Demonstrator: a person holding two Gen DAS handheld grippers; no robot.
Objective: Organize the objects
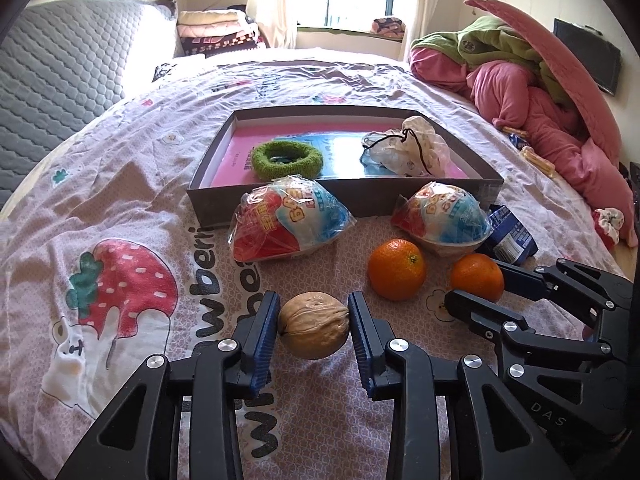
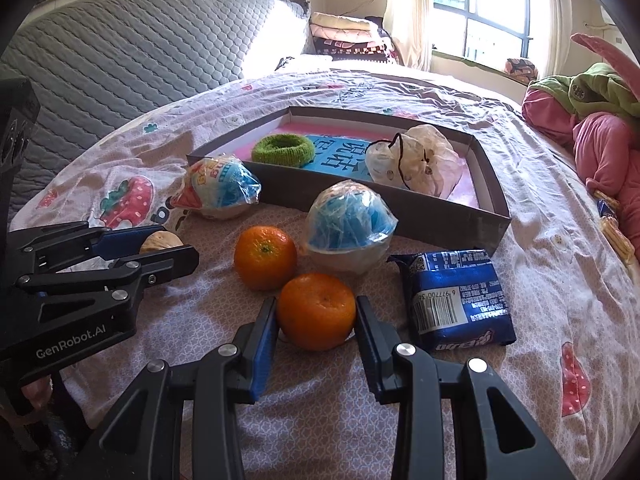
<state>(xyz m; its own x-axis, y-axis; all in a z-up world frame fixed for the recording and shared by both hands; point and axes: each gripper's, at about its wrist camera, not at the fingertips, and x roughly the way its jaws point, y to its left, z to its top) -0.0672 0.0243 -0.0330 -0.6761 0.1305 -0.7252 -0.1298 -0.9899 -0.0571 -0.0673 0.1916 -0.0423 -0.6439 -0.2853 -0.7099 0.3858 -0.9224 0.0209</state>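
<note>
**Both grippers closed on small round items in front of the tray**

The walnut point(image 1: 313, 325) sat on the patterned bedsheet point(image 1: 120, 184), pinched between the blue pads of the left gripper point(image 1: 313, 320), which pressed on both its sides. Just to its right, the nearer orange point(image 2: 316, 311) was clamped the same way by the right gripper point(image 2: 316, 316), its pads tight against the fruit's flanks. A second orange point(image 2: 265, 257) lay free just behind and left of the held one, between the two tools.

Behind the oranges stood two wrapped bowl-shaped snacks: the left wrapped snack point(image 1: 290, 222) and the right wrapped snack point(image 1: 442, 218), both resting close against the front wall of the shallow grey tray point(image 1: 348, 196). A blue snack packet point(image 2: 456, 300) lay on the sheet to the right of the held orange, near the tray's front corner.

Inside the tray, a green fuzzy ring point(image 1: 287, 159) lay toward the left and a crumpled white drawstring bag point(image 1: 408, 146) toward the right, both on a pink and blue printed sheet. A heap of pink and green bedding point(image 1: 532, 80) was piled at the bed's far right.
</note>
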